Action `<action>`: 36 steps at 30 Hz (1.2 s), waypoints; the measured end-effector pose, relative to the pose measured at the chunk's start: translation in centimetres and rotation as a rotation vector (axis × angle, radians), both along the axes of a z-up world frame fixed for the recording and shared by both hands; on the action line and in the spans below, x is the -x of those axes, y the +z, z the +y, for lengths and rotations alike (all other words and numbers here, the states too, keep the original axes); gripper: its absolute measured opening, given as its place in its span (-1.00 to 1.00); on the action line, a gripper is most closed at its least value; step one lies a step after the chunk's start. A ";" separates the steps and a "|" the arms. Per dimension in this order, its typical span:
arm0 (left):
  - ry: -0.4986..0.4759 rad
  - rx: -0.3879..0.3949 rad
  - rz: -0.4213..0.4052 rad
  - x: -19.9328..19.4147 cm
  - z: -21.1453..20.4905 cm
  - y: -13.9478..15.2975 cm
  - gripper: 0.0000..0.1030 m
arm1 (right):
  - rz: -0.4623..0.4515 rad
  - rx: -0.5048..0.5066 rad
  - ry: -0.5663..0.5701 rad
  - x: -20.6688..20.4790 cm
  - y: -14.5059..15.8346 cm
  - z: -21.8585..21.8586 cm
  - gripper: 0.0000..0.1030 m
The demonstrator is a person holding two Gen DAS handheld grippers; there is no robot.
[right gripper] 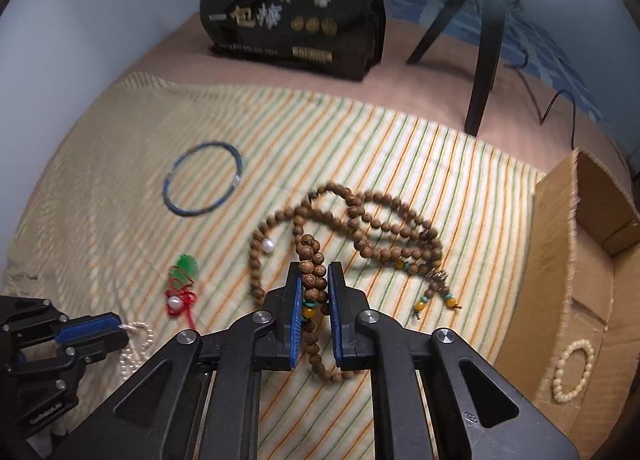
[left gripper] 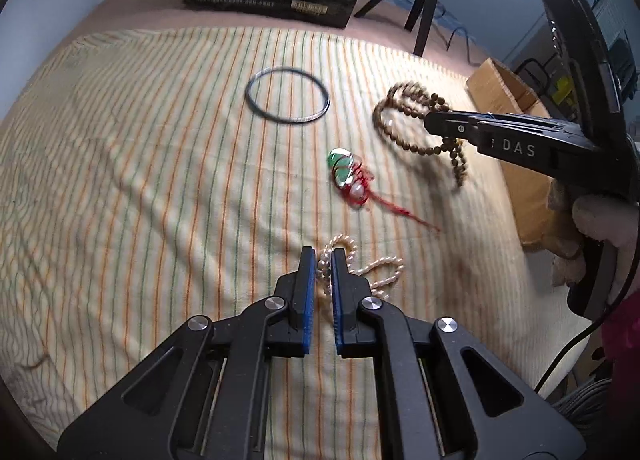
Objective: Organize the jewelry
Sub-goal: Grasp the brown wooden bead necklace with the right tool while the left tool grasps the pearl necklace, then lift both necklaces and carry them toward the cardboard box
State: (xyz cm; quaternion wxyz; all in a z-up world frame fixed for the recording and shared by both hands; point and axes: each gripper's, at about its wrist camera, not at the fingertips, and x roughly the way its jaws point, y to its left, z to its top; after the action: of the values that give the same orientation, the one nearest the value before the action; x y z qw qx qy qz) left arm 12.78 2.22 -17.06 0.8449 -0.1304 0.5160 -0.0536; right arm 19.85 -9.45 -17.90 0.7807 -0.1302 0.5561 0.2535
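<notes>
On the striped cloth [left gripper: 160, 140], left hand-held gripper [left gripper: 322, 260] clamps the pearl strand [left gripper: 380, 268]; right hand-held gripper [right gripper: 315, 276] clamps the wooden beads [right gripper: 380, 216]. Bangle [left gripper: 287, 95] and jade pendant [left gripper: 344, 172] remain unsorted; one pale bracelet [right gripper: 572, 372] lies boxed.

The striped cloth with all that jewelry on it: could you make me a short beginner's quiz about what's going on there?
1. True or false: the right gripper is shut on the brown wooden bead necklace.
2. What does the left gripper pinch? A) dark thin round bangle B) pale pearl strand C) green pendant on red cord
3. Fill in: a cream bead bracelet lies in the open ____ box.

Key: 1 true; 2 B; 3 cardboard.
</notes>
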 end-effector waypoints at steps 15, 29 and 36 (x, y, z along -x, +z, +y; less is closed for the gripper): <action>-0.007 0.011 -0.142 0.9 -0.2 5.2 -0.90 | -0.151 -0.137 -0.067 0.5 7.9 -2.0 -0.90; -0.012 0.013 -0.243 1.1 -0.4 8.6 -0.98 | -0.274 -0.250 -0.120 1.3 13.9 -4.3 -0.90; -0.041 0.058 -0.143 0.2 0.0 5.9 -0.91 | -0.314 -0.275 -0.123 1.8 15.8 -5.1 -0.90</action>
State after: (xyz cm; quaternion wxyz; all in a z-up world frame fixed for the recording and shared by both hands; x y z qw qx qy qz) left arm 12.58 2.23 -11.16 0.8743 -0.1401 0.4549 -0.0949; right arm 18.06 -14.54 -2.11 0.8822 -0.0260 0.3948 0.2553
